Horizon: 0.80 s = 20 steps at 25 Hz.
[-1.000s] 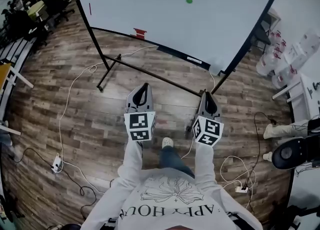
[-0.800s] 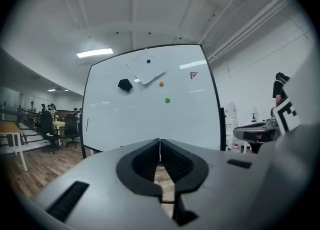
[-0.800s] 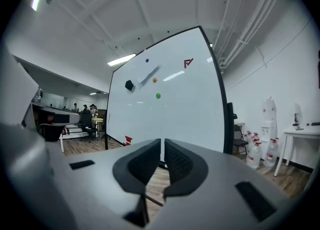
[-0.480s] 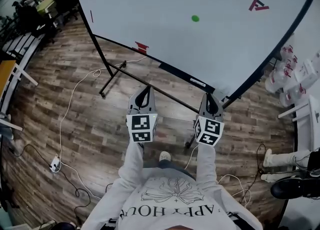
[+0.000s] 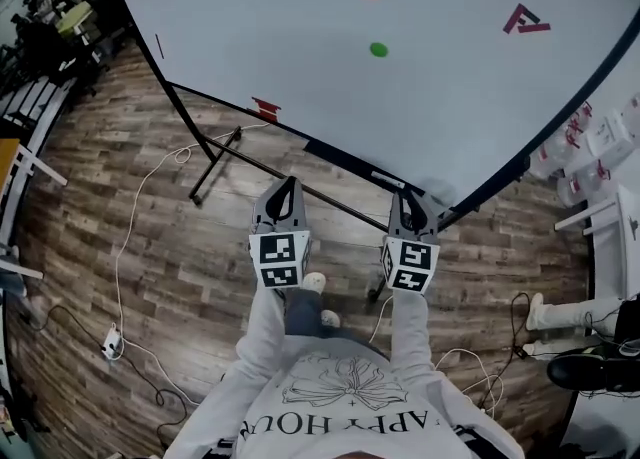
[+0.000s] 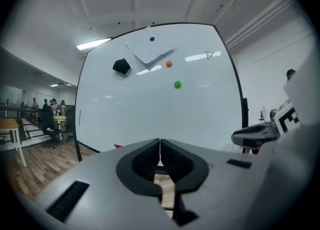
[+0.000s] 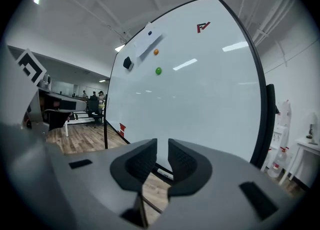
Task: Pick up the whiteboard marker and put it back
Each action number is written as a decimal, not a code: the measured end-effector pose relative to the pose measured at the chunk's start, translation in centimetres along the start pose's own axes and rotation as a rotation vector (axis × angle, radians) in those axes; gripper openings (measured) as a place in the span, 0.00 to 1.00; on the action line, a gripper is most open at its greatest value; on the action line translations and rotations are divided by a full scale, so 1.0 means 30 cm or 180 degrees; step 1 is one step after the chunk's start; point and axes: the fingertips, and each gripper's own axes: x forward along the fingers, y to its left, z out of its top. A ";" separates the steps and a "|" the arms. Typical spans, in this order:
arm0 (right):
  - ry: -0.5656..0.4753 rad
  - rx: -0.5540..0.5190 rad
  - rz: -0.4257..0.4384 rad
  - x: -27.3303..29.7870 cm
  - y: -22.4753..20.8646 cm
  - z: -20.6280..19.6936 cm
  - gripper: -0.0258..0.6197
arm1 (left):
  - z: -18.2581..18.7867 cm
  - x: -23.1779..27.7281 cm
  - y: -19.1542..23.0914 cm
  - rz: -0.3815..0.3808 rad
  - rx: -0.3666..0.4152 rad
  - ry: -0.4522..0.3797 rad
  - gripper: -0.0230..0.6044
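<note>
Jaws all but touching on left gripper, narrowly parted on right gripper, nothing between either. Whiteboard marker lying along whiteboard bottom ledge, toward its right end.

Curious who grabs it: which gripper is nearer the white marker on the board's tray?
Right. The right gripper points almost straight at the marker, just short of it; the left gripper is off to its left.

The marker is a slim white stick lying flat along the whiteboard's bottom ledge, towards its right end, with nothing touching it.
</note>
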 end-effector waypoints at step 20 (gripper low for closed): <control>0.0795 -0.0597 0.0119 0.461 0.000 -0.118 0.14 | -0.060 0.491 0.086 -0.0467 0.0008 0.0272 0.05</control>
